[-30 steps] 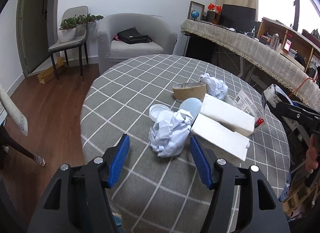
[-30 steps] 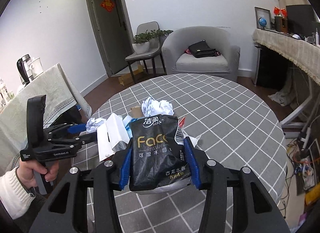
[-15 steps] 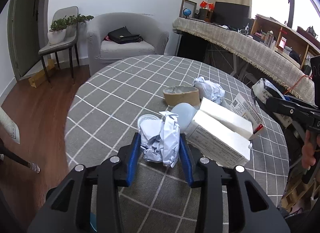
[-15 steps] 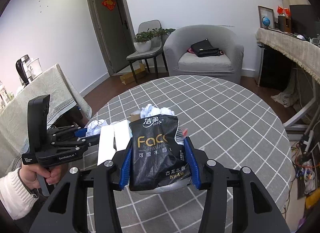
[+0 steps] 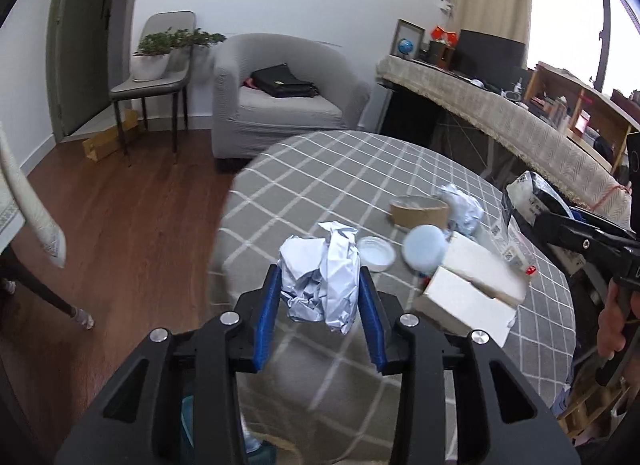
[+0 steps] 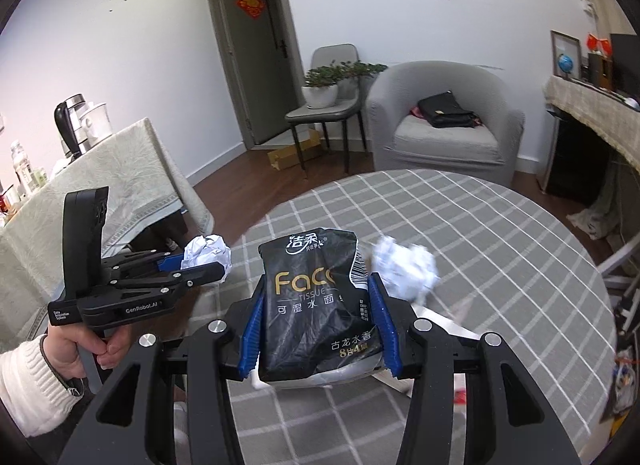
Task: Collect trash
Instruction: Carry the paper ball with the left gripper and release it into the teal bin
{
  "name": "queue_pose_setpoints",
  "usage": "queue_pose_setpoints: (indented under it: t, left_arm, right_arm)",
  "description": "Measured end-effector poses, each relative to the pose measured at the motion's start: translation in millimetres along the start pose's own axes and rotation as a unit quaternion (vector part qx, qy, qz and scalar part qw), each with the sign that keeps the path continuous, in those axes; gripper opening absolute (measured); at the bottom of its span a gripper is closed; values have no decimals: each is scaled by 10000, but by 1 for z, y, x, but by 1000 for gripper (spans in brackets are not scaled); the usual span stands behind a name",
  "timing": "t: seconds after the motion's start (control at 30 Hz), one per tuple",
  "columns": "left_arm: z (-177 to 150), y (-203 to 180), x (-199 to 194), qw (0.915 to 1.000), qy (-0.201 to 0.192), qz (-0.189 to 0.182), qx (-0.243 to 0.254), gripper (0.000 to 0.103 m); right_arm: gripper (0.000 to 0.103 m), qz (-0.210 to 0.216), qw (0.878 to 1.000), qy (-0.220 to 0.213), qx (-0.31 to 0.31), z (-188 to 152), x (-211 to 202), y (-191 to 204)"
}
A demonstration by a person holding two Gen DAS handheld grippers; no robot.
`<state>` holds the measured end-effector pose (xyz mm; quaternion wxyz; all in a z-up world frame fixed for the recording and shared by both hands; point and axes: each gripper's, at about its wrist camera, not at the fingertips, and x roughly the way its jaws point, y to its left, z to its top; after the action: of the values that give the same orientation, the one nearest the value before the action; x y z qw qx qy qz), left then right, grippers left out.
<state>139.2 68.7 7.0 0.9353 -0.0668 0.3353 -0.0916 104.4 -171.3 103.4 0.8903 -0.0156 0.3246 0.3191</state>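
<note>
Clamping crumpled paper (image 5: 320,277) in left hand-held gripper (image 5: 320,305), right hand-held gripper (image 6: 316,329) gripping tissue pack (image 6: 316,301)

Evenly bright, soft indoor daylight in both views. Overexposed to plain white at the window (image 5: 568,5) in the upper right of the left wrist view. Only faint, diffuse shadows on the checked tablecloth (image 5: 340,169). Strong fisheye bending toward the edges, with black vignetted corners. Motion blur across the tablecloth rim and the white boxes (image 5: 468,285); smeared likewise the crumpled paper (image 6: 404,269) in the right wrist view. Crisp by contrast the black gripper frames close to each lens.
</note>
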Motion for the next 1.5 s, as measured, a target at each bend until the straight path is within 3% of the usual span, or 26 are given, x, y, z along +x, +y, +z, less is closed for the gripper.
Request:
queue_pose_setpoints:
  t: [0.4, 0.67, 0.9, 1.27, 1.5]
  left_arm:
    - [-27, 85, -31, 9971, 218, 606, -411, 41]
    - [-62, 143, -27, 9889, 829, 766, -970, 41]
    - [-94, 170, -15, 9810, 1369, 984, -955, 41]
    - [-149, 200, 9, 9642, 2229, 848, -1159, 41]
    - [-170, 207, 14, 9578, 2489, 798, -1195, 42]
  right_arm:
    - [49, 500, 9983, 100, -269, 22, 51, 75]
    - [49, 852, 9945, 433, -426, 22, 89, 130]
    - [49, 1010, 9900, 774, -610, 16, 120, 167]
    - [49, 1043, 9816, 1502, -559, -5, 178, 196]
    - [49, 956, 9729, 2010, -621, -25, 205, 209]
